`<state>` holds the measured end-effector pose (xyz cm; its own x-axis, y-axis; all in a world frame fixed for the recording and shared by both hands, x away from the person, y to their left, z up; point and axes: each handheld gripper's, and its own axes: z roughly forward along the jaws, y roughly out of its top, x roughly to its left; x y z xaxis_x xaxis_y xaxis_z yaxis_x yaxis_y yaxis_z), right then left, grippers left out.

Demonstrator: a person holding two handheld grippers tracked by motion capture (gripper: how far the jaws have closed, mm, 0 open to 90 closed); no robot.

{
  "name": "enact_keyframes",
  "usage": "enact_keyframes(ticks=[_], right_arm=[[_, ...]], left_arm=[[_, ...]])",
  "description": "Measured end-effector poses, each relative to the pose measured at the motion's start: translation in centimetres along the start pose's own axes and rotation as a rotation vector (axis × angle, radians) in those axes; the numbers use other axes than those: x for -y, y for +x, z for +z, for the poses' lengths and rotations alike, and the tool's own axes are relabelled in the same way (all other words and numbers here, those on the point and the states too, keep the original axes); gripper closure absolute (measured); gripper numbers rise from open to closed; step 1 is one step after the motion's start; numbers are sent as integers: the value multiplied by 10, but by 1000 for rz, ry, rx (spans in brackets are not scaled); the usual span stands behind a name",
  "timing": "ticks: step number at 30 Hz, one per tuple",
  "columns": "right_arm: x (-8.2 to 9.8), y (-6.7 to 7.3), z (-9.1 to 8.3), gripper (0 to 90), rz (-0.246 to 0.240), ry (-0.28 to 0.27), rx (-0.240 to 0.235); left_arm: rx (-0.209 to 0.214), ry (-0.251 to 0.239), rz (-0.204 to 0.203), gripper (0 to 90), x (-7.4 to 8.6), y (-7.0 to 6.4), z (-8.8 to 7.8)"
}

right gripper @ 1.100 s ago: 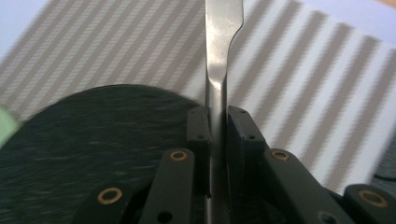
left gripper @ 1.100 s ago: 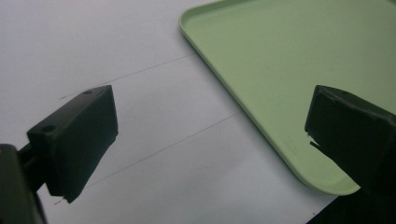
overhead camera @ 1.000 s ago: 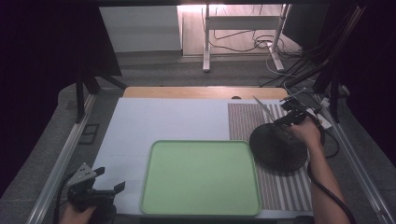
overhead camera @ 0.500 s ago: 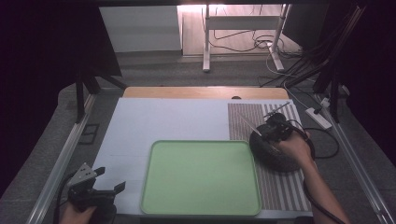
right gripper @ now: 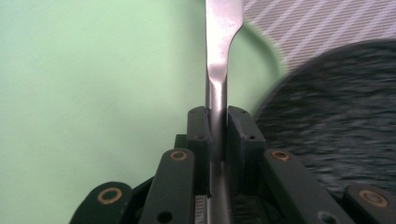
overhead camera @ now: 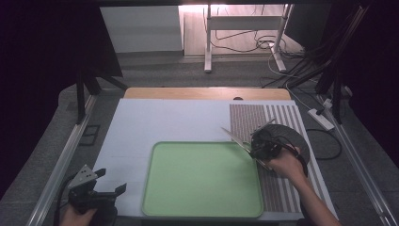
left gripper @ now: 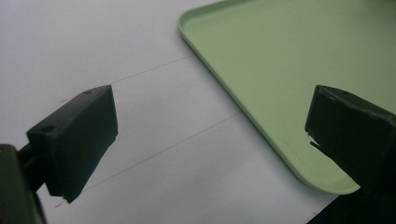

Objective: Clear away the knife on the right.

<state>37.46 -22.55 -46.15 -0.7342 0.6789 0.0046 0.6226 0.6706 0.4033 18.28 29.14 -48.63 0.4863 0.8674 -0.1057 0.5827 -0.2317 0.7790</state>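
Observation:
My right gripper (overhead camera: 254,147) is shut on a flat metal utensil (overhead camera: 235,137) that sticks out to the left over the right edge of the green tray (overhead camera: 202,181). In the right gripper view its jaws (right gripper: 218,123) clamp the utensil's narrow neck (right gripper: 219,56), with the tray (right gripper: 93,93) below and a dark round plate (right gripper: 336,130) at the right. That plate (overhead camera: 294,139) lies on the striped mat (overhead camera: 249,117). My left gripper (overhead camera: 113,181) stands open near the front left corner, holding nothing. Its jaws (left gripper: 210,121) frame the white surface and the tray's corner (left gripper: 289,70).
A white sheet (overhead camera: 155,127) covers most of the table, with a wooden strip (overhead camera: 207,93) at the far edge. A thin silvery piece (overhead camera: 266,125) shows by the plate's far rim. Metal rails (overhead camera: 61,165) run along both sides, and cables and a power strip (overhead camera: 321,118) lie at the right.
My right gripper has moved left from over the dark plate to the tray's right edge, carrying the metal utensil. The left gripper has stayed in place.

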Motion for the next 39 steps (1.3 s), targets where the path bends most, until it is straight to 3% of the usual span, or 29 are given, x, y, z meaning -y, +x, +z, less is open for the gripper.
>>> enact_keyframes(ticks=[1,5,7,18,26,27,31,32,33,36,39], right_arm=[[2,12,3,801,-14,6,-10],[5,26,6,801,-39,18,-25],[7,41,8,801,-64,31,-38],[18,84,13,801,-105,58,-89],[24,91,24,793,-130,99,-100],[22,90,20,781,-129,68,-124],[15,91,13,779,-149,17,-121],[8,96,11,865,-202,-14,-127],[5,99,12,898,-218,-22,-128],[-5,106,18,899,-252,-28,-134],[-20,116,38,899,-316,-4,-135]], left_arm=[[-1,1,1,34,0,0,0],[-2,1,3,34,0,0,0],[-2,2,3,34,0,0,0],[-3,3,4,34,0,-1,1],[-2,3,7,34,-1,-1,1],[-2,3,7,34,-1,-1,1],[-2,2,1,34,-1,0,1],[-1,2,-1,34,-1,0,1],[-1,1,-1,34,-1,0,1],[-1,2,0,34,-1,0,1],[-1,0,-1,34,0,0,1]])
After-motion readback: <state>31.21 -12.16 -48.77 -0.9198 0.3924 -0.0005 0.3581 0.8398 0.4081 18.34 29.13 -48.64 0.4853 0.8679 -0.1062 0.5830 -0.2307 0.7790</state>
